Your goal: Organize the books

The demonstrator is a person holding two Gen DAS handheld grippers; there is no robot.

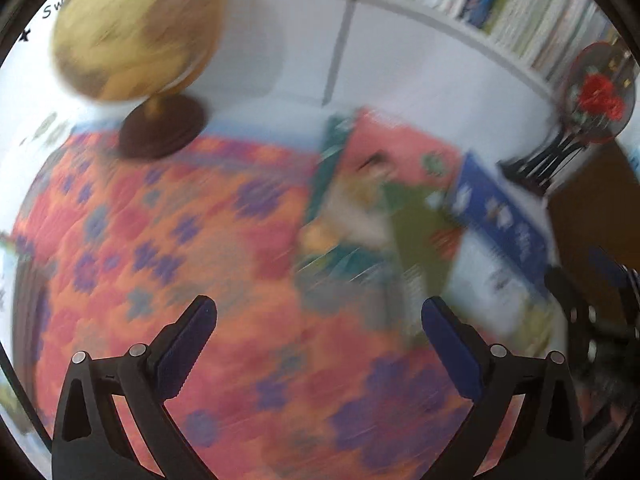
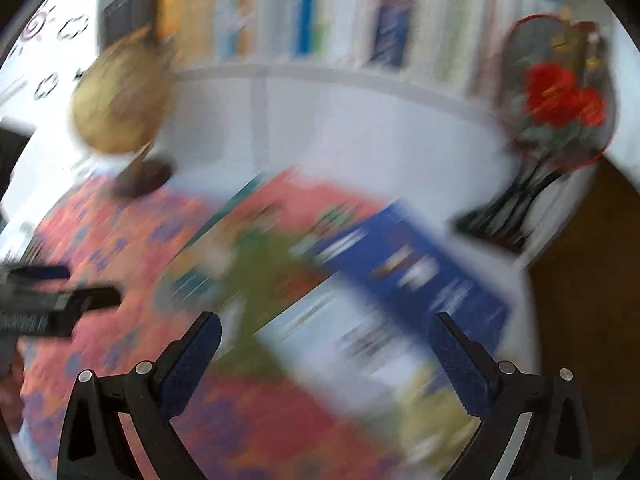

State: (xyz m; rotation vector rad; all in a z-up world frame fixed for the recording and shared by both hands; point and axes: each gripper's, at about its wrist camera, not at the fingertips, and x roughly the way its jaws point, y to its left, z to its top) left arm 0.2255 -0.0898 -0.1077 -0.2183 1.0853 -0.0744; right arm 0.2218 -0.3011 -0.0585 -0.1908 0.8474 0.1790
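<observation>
With my left gripper [image 1: 319, 344] and right gripper [image 2: 325, 360] both spread wide and empty, I risk nudging the overlapping books [image 2: 360, 264] off the tabletop [image 2: 400, 152].

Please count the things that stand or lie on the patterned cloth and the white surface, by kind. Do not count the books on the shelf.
Loose books lying flat: 3 (pink, green, blue and white); blur may hide more.
Globe: 1
Decorative fan with red flowers on a stand: 1
Total: 5
</observation>
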